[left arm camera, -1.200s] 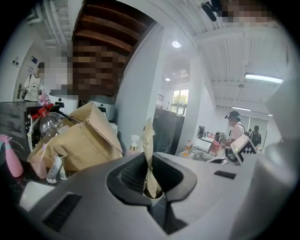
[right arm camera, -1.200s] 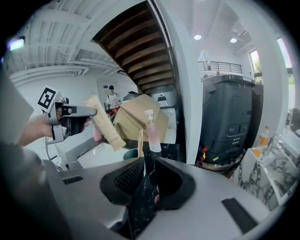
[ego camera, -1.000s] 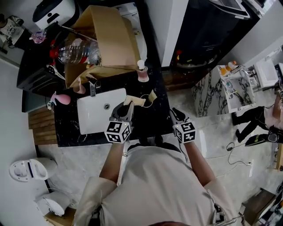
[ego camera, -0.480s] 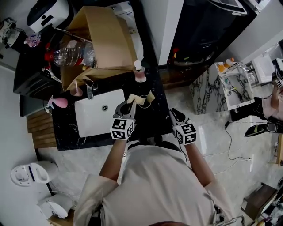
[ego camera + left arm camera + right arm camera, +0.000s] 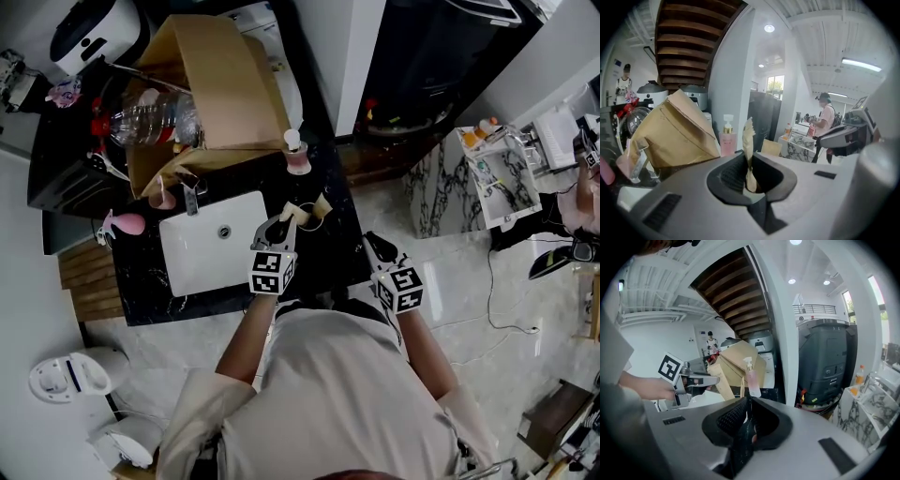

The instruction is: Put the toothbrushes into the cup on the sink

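Observation:
My left gripper hangs over the sink's right edge, shut on a pale paper-wrapped toothbrush that stands upright between its pads. Just beyond its tips is what looks like the small dark cup, with a beige packet beside or in it; I cannot tell which. My right gripper is at the right end of the black counter. Its jaws are closing to a narrow gap, and I make out nothing held between them.
A white basin with a faucet lies left of the cup. Behind stand a pink pump bottle, an open cardboard box and a plastic bottle. A pink thing sits at the counter's left end.
My left gripper has moved right with the toothbrush, from over the basin to its right edge near the cup. The right gripper has stayed about where it was.

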A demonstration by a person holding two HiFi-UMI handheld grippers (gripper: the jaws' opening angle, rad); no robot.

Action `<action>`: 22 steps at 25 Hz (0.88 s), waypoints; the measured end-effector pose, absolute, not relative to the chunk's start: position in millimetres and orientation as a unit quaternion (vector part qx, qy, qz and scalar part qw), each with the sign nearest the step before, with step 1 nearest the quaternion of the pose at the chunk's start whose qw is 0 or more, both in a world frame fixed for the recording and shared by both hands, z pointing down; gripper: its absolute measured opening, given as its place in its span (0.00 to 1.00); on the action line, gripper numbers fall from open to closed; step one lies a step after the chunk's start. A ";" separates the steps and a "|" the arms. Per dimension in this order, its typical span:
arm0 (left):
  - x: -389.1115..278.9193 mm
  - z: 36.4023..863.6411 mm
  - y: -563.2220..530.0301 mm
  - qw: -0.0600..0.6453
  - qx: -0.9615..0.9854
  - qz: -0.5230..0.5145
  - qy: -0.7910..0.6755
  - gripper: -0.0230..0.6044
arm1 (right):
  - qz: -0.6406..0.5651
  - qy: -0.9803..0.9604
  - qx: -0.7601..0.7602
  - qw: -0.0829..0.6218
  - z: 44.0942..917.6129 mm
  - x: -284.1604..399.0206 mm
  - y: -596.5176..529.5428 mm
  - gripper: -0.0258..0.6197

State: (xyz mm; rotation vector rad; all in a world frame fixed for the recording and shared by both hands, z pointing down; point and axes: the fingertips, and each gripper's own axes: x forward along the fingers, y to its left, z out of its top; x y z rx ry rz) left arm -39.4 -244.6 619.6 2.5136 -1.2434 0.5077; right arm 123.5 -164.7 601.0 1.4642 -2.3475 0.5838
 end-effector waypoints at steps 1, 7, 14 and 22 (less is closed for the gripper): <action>-39.4 622.9 -244.8 0.146 0.872 0.179 -0.431 0.09 | 0.203 -0.820 0.512 0.155 599.8 123.2 -163.5 0.12; -34.9 637.7 -248.1 0.149 0.870 0.188 -0.430 0.10 | 0.202 -0.818 0.520 0.141 593.1 127.0 -161.3 0.10; -27.8 660.6 -250.4 0.148 0.866 0.213 -0.427 0.10 | 0.190 -0.826 0.513 0.134 585.5 119.3 -158.9 0.10; -26.9 683.9 -248.7 0.167 0.858 0.226 -0.429 0.11 | 0.192 -0.821 0.519 0.139 587.2 126.2 -153.3 0.10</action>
